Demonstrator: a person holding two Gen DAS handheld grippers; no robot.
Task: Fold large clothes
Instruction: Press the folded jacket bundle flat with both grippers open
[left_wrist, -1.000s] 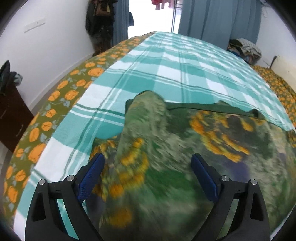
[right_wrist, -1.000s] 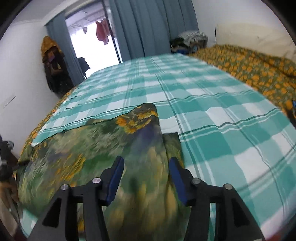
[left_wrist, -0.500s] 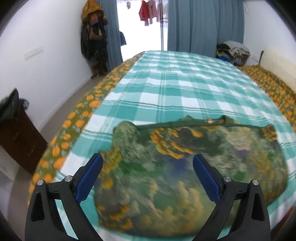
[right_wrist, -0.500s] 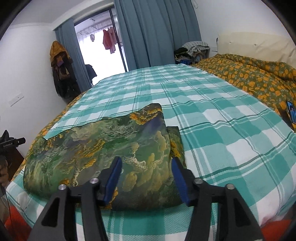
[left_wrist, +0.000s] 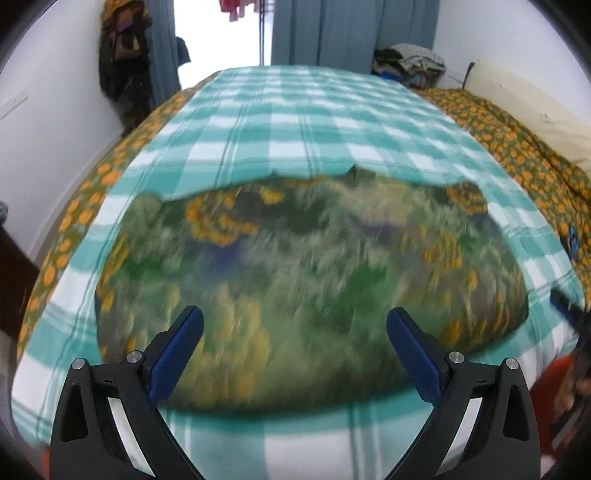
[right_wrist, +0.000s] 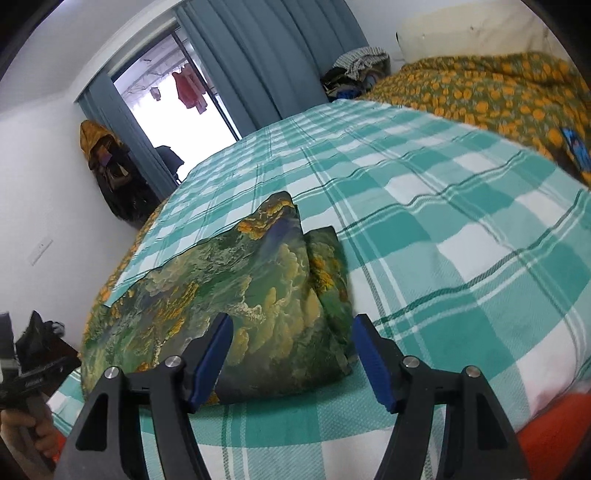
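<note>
The folded green and yellow garment (right_wrist: 236, 295) lay on the checked bed cover (right_wrist: 443, 229), close to its near edge. The right gripper (right_wrist: 291, 350) hovered over the garment's right end with its jaws opening and no cloth pinched between them. The left gripper (left_wrist: 295, 350) stood spread wide above the garment's near side, gripping nothing.

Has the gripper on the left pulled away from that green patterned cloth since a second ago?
Yes. The left gripper has backed off toward the near edge of the checked bedspread; the whole folded green cloth now lies ahead of its open jaws.
</note>
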